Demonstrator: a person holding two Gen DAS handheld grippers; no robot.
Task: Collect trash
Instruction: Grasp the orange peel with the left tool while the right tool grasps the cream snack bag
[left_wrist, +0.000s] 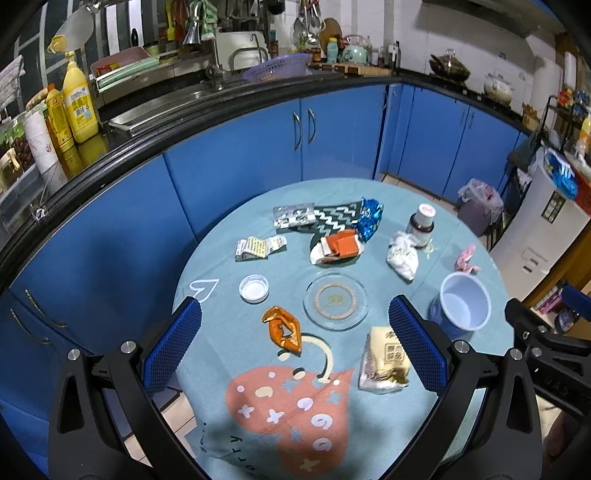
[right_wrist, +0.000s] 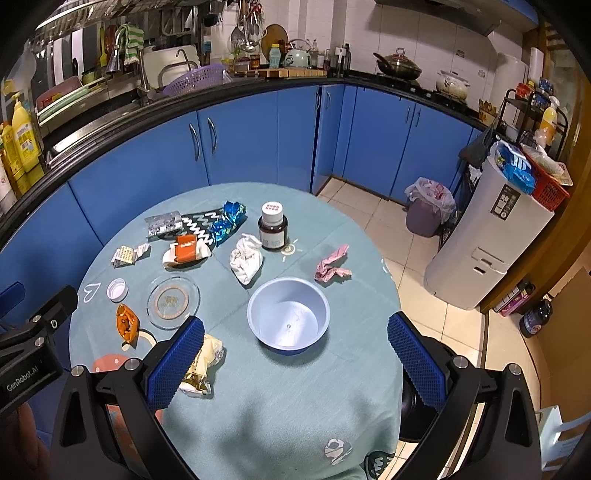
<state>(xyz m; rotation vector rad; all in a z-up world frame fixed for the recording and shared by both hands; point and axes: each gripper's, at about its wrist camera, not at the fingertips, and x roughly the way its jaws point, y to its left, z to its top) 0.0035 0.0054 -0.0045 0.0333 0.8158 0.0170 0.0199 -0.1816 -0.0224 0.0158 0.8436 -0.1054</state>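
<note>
A round table with a teal cloth (left_wrist: 221, 266) holds scattered trash. An orange wrapper (left_wrist: 283, 328), a cream snack packet (left_wrist: 386, 360), a white crumpled tissue (left_wrist: 402, 254), a pink wrapper (left_wrist: 465, 258), a blue foil wrapper (left_wrist: 369, 218), an orange-and-white packet (left_wrist: 338, 247), a folded leaflet (left_wrist: 258, 247) and a silver blister pack (left_wrist: 293, 216) lie on it. A pale blue bowl (right_wrist: 288, 314) stands empty. My left gripper (left_wrist: 295, 347) is open above the orange wrapper. My right gripper (right_wrist: 295, 365) is open above the near side of the bowl.
A glass ashtray (left_wrist: 335, 300), a white lid (left_wrist: 253, 288) and a brown medicine bottle (right_wrist: 272, 227) also stand on the table. Blue cabinets (right_wrist: 240, 144) curve behind it. A lined bin (right_wrist: 428, 210) and a white appliance (right_wrist: 484, 236) stand on the tiled floor at right.
</note>
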